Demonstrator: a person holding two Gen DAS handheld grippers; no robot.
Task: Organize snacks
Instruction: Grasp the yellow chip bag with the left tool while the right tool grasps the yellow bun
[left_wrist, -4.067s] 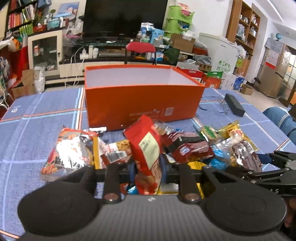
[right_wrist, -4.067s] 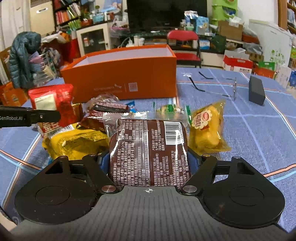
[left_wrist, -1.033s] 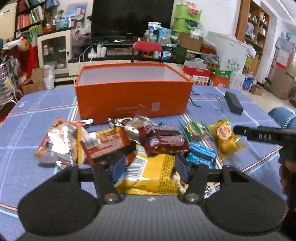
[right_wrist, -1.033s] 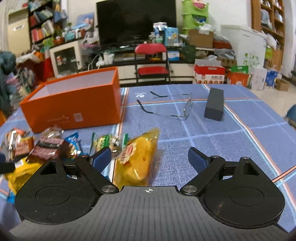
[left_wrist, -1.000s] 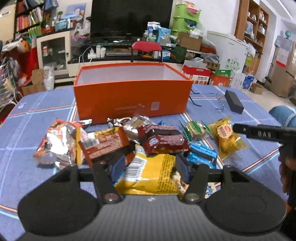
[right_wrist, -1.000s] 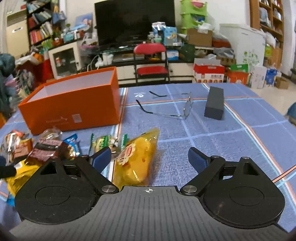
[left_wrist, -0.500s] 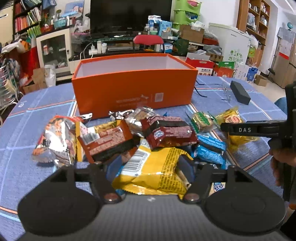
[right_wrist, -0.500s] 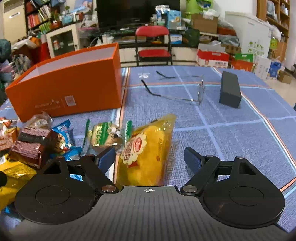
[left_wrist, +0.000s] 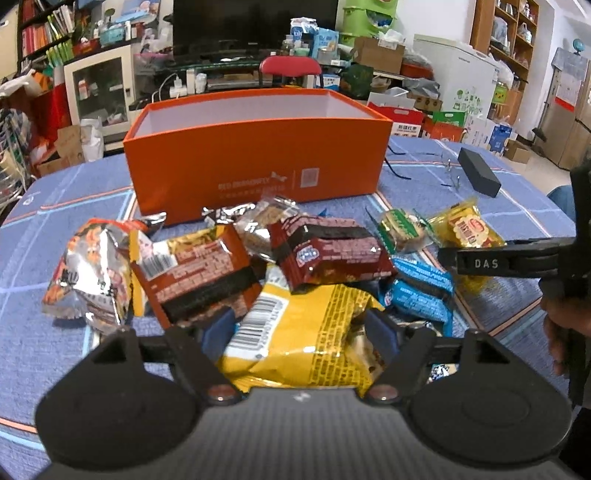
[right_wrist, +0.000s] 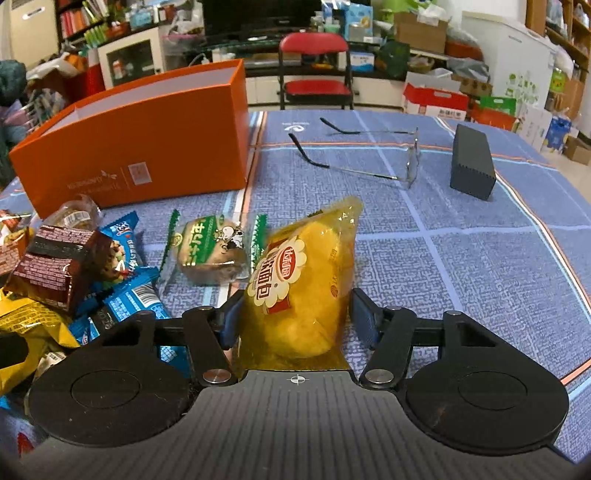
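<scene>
Yellow bun (right_wrist: 299, 291): lay low in the centre of the right wrist view, lengthwise between the right gripper (right_wrist: 295, 321) pads, a placing that suited a grasp across its narrow width.
Right gripper: jaws stood part open, straddling the bun; the left pad touched or nearly touched the wrapper, the right pad showed a small gap, so no firm hold yet.
Yellow bag (left_wrist: 306, 325): lay at lower centre of the left wrist view, between the left gripper (left_wrist: 301, 334) pads.
Left gripper: jaws were wide, about the bag's width; whether the pads pressed it I cannot tell.
Pile (left_wrist: 229, 258): the other packets lay heaped at mid frame, overlapping, just in front of the box.
Box (left_wrist: 258, 162): stood open-topped at upper centre, probably where the snacks belonged.
Glasses (right_wrist: 369, 155): lay at upper right of the right view, well apart.
</scene>
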